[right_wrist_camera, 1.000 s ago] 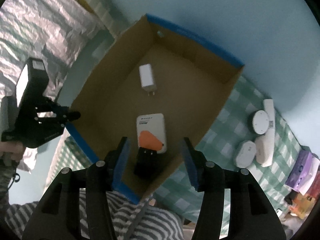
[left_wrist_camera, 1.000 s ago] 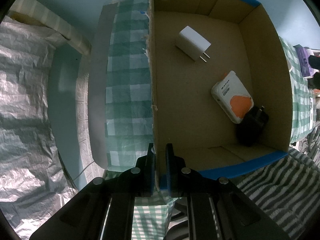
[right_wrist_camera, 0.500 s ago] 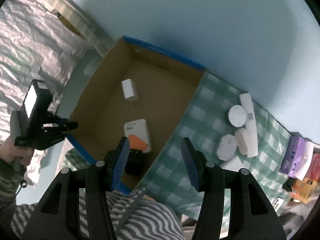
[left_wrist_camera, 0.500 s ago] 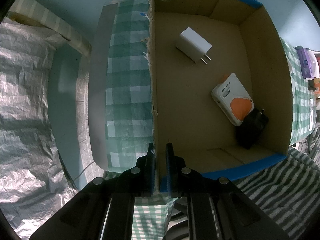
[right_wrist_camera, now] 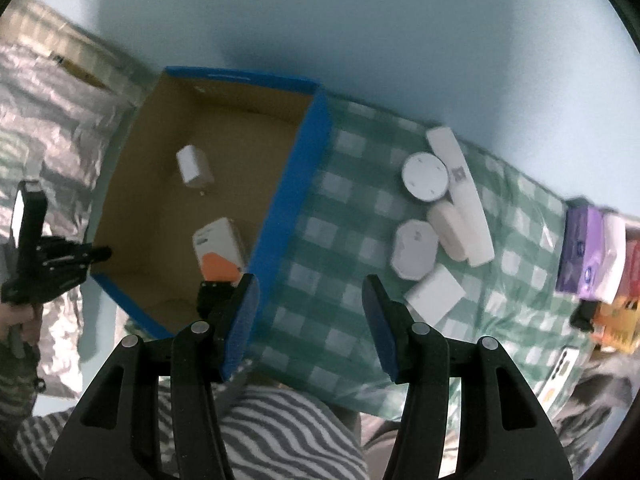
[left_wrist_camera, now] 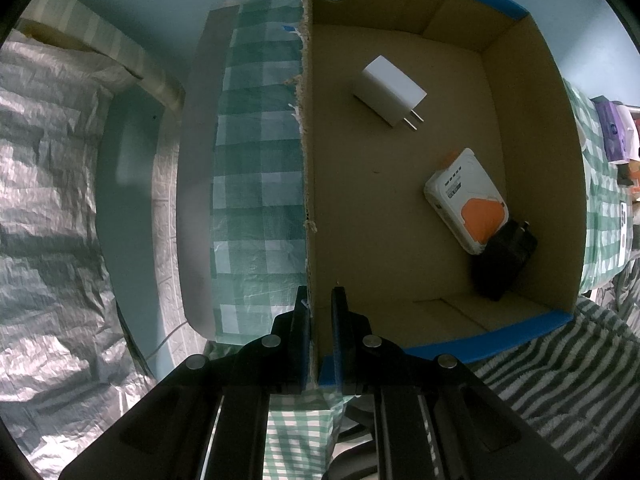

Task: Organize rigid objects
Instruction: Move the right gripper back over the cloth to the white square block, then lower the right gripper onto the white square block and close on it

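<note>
My left gripper (left_wrist_camera: 320,308) is shut on the near left wall of a blue-edged cardboard box (left_wrist_camera: 308,160), also in the right wrist view (right_wrist_camera: 292,184). Inside lie a white plug charger (left_wrist_camera: 392,92), a white and orange device (left_wrist_camera: 468,204) and a black adapter (left_wrist_camera: 504,260). My right gripper (right_wrist_camera: 310,312) is open and empty above the checked cloth, just right of the box. Several white devices (right_wrist_camera: 424,176) lie in a cluster to its right, with a flat white square (right_wrist_camera: 434,294) nearest.
Green checked cloth (right_wrist_camera: 344,248) covers the table. Purple, white and orange packs (right_wrist_camera: 580,248) stand at the far right edge. Crinkled silver foil (left_wrist_camera: 48,200) lies left of the table. A pale blue wall (right_wrist_camera: 360,32) is behind. My striped clothing (right_wrist_camera: 280,432) is below.
My right gripper has moved up and right, from over the box interior to over the cloth beside the box. The left gripper still holds the box wall.
</note>
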A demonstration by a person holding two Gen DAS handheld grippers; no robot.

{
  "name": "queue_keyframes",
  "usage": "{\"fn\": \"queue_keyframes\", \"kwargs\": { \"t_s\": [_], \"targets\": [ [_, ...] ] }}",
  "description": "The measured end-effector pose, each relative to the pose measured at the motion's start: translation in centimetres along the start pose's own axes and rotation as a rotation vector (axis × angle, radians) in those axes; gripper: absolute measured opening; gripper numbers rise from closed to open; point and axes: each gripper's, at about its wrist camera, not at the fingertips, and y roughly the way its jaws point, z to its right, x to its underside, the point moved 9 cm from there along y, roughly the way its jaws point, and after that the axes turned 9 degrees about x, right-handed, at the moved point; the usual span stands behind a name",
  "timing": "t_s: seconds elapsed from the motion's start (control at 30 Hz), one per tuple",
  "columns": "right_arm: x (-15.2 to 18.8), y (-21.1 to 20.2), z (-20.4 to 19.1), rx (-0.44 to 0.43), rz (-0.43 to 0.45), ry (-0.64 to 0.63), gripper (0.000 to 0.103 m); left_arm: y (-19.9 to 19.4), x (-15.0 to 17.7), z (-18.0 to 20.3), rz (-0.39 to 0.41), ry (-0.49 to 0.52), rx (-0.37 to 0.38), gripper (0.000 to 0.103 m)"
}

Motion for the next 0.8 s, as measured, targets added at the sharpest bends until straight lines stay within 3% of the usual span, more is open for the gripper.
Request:
{"fn": "queue_keyframes", "kwargs": {
  "t_s": [0.1, 0.37, 0.6, 0.8],
  "targets": [
    [0.3, 1.1, 2.5, 0.028, -0.014, 0.061, 0.063, 0.0, 0.1, -0.1, 0.0, 0.001, 0.0, 0.01],
    [1.9, 6.0, 10.0, 0.029, -0.117, 0.285, 0.063, 0.1, 0.1, -0.1, 0.0, 0.001, -0.001, 0.01],
    [3.3, 10.7, 13.1, 0.017, -0.199, 0.408, 0.066, 0.1, 0.1, -0.1, -0.001, 0.003, -0.004, 0.01],
    [3.9, 13.6, 13.2, 0.02, -0.246, 0.423, 0.067, 0.1, 0.1, -0.1, -0.002, 0.004, -0.005, 0.01]
  ]
}}
